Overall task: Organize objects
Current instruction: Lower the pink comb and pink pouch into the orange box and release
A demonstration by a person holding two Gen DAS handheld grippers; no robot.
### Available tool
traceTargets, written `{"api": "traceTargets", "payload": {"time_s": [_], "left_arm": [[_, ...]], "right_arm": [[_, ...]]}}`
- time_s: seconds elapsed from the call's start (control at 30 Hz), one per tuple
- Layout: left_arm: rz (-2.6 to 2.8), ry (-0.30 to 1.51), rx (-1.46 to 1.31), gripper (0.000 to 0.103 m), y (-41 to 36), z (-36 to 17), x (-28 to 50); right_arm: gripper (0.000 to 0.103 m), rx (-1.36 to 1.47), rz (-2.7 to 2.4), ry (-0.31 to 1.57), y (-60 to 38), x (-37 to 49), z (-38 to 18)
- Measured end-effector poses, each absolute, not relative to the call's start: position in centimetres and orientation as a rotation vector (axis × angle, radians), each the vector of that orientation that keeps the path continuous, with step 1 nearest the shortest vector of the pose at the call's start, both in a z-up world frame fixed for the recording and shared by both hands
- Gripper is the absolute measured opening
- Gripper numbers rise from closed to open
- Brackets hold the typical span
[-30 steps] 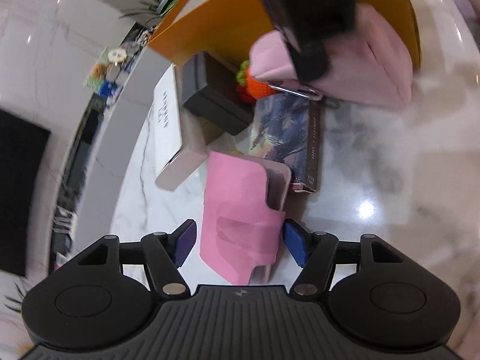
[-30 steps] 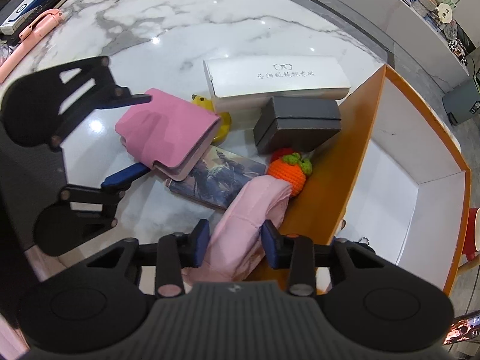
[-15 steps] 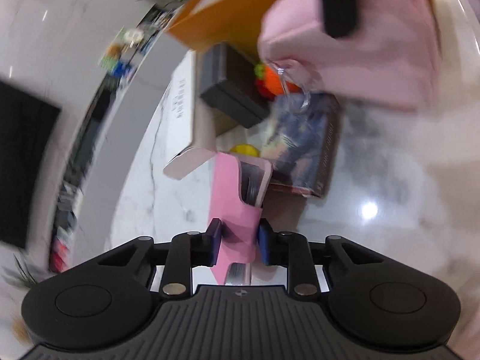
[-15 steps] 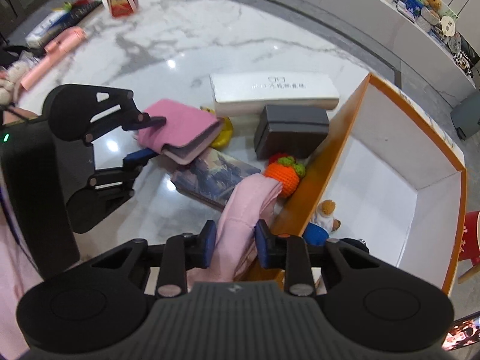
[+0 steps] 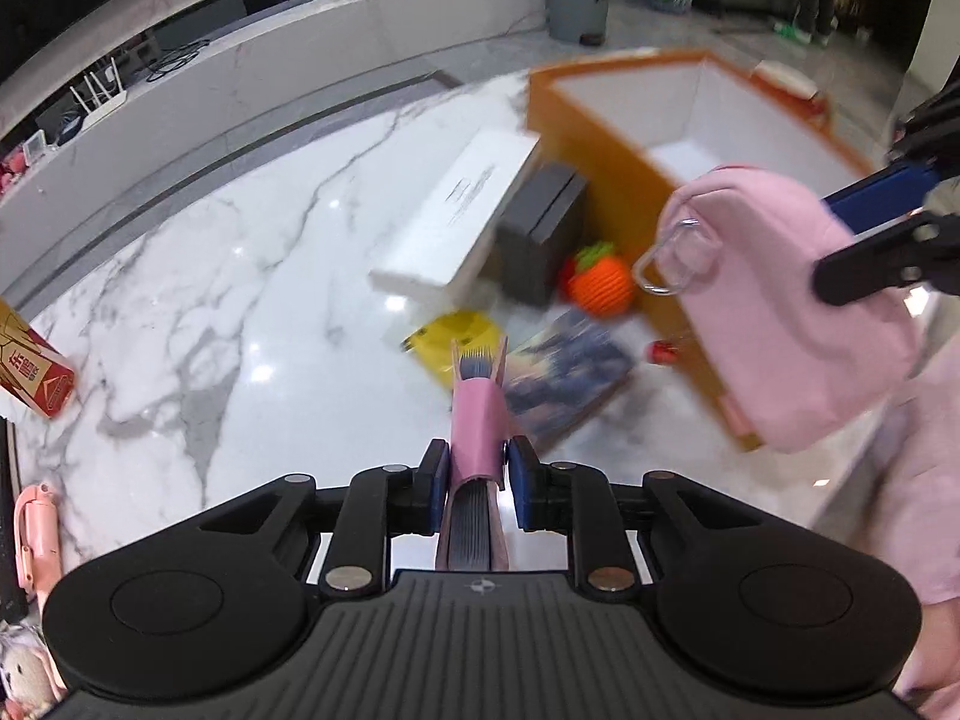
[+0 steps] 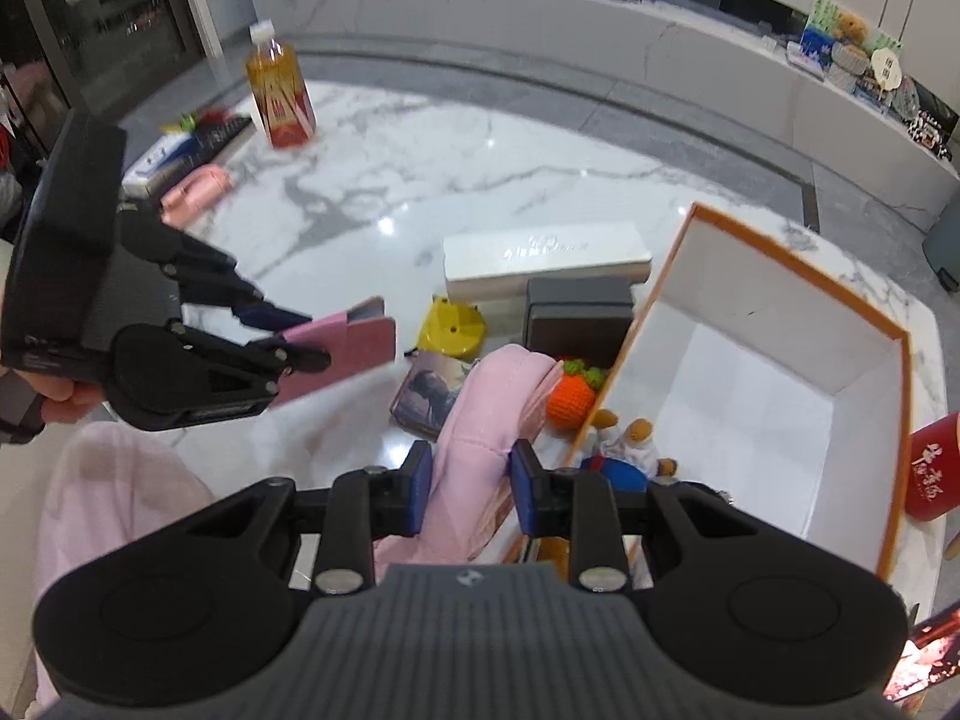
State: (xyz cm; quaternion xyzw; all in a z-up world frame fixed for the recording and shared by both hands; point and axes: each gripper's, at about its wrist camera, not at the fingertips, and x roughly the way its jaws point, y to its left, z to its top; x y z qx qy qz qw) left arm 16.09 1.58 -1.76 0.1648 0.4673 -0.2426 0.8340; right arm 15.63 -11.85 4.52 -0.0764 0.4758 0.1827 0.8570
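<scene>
The left gripper [image 5: 477,483] has its fingers clamped on the pink wallet [image 5: 476,420], held edge-up above the marble desk [image 5: 240,276]. The right gripper [image 6: 470,483] has its fingers clamped on the pink pouch [image 6: 480,420], in the air beside the orange box [image 6: 780,324].

Work surface was a white marble table [image 5: 198,324] with grey veining, glossy, showing several ceiling-light reflections. A curved white marble counter [image 6: 600,42] ran behind it, with a dark band along its base. Grey bin [image 5: 579,0] stood on a pale floor beyond. Dark glazed panels [image 6: 120,18] far left.
</scene>
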Motion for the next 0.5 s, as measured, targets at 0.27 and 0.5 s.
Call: {"api": "traceTargets", "payload": {"time_s": [0.27,0.5], "left_arm": [[-0.611,0.917,0.144,0.025,-2.1,4.9,14.5],[-0.724,0.87,-0.052,0.025,-8.4,6.3,15.2]], "right_arm": [[0.029,-0.107,0.359,0.904,-17.2,13.0,8.8],[0.029,-0.161,0.234,0.87,-22.6,11.7,9.9]]}}
